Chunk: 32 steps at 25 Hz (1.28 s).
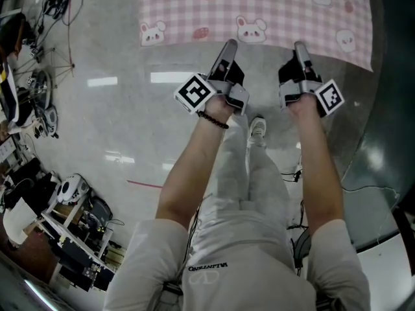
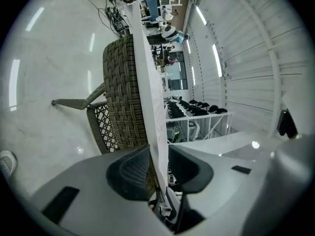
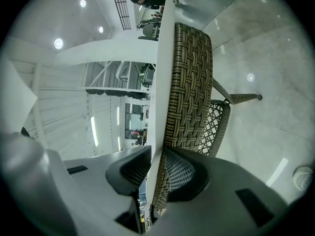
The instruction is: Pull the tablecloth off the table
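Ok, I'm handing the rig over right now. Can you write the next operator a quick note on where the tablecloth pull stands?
Left gripper: open, with one jaw on either side of the near edge of the tablecloth, not clamped on it.
Right gripper: the same, further along that edge.
Tablecloth: pink check, lying spread out on the table and apparently not pulled yet. A wicker chair shows beyond the edge.
Done: both grippers are lined up on the edge.
Left: close both grippers on the cloth, then draw it towards you and off the table.
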Motion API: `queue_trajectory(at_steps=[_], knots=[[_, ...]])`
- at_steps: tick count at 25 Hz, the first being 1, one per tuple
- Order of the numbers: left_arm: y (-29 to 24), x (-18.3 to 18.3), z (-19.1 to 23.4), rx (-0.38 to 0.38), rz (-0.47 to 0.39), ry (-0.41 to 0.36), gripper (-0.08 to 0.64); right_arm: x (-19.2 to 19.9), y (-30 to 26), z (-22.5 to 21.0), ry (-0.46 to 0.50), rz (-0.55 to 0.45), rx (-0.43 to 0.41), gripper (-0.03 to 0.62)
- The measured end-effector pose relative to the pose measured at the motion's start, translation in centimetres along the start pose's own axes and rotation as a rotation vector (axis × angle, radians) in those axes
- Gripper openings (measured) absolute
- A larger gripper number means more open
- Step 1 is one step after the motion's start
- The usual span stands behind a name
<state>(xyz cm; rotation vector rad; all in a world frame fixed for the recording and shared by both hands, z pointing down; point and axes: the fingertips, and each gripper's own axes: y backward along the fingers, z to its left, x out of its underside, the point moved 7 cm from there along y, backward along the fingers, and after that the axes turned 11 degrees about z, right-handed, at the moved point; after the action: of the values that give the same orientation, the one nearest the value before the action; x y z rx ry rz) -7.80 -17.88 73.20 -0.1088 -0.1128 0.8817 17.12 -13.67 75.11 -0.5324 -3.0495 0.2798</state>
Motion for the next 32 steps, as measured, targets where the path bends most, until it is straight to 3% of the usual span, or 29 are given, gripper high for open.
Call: queue_trajectory(at_steps=[6,10,23,28,32], knots=[[-1.8,-1.1,0.6,-0.044,0.002,-0.023,0.11,0.0,0.1,-0.3,0.002,0.001,0.001,0.092],[-1.7,-1.1,1.6,-0.108,0.005,-0.015,0.015,0.2,-0.1,-0.4,-0.008,-0.011,0.009,0.056],[-2.3,-0.6,0.9,0.039,-0.025,0.014,0.003,0.4,0.0,-0.4,-0.034,-0.037,-0.014,0.009],[-1.9,-0.5,1.5,-0.011,-0.025,-0.012,0.003,0.2,0.0,-0.7,-0.032,-0.03,0.008,0.009],[-2.1,-0.2,1.6,-0.001,-0.039,-0.001,0.003,0.0,-0.1,-0.8,-0.037,-0.018,0.015,0.011]])
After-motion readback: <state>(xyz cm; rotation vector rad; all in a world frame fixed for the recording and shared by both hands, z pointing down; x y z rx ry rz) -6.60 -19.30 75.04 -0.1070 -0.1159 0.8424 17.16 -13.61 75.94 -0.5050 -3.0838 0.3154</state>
